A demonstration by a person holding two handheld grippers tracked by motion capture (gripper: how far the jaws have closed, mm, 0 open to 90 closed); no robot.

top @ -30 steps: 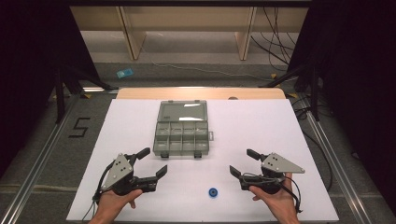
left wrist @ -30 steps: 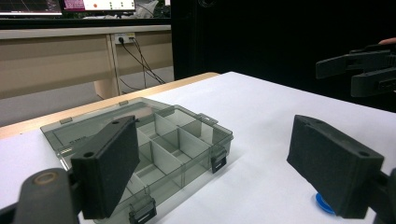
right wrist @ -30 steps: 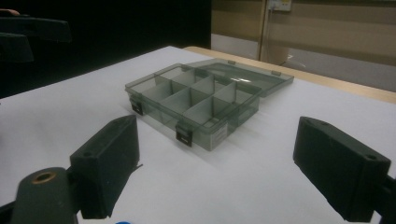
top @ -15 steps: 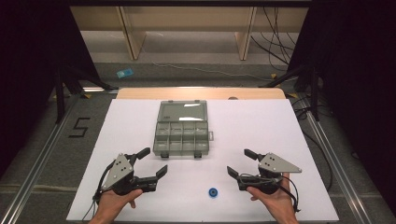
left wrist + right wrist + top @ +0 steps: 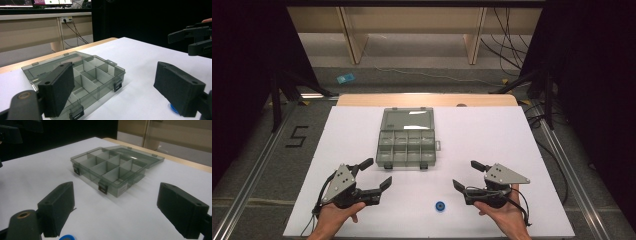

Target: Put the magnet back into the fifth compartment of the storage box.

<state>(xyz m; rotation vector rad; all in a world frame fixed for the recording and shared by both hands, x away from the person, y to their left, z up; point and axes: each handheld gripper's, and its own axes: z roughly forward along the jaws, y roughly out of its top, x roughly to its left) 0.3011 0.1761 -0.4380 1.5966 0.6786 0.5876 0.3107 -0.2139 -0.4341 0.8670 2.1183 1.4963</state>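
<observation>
Right tongs point(image 5: 466, 175) edged slightly leftward, left tongs point(image 5: 376, 173) unmoved, both gaping wide, empty, organizer box point(image 5: 407, 138) lid open

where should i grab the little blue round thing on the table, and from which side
Take the blue round thing across its outer rim, coming straight down from above. It seems to lie flat on the white table as a low disc, so a level approach would likely find little edge to catch. The right gripper, jaws open, looks a little nearer than the left gripper. Whether it has a centre hole is too small to tell.
</observation>
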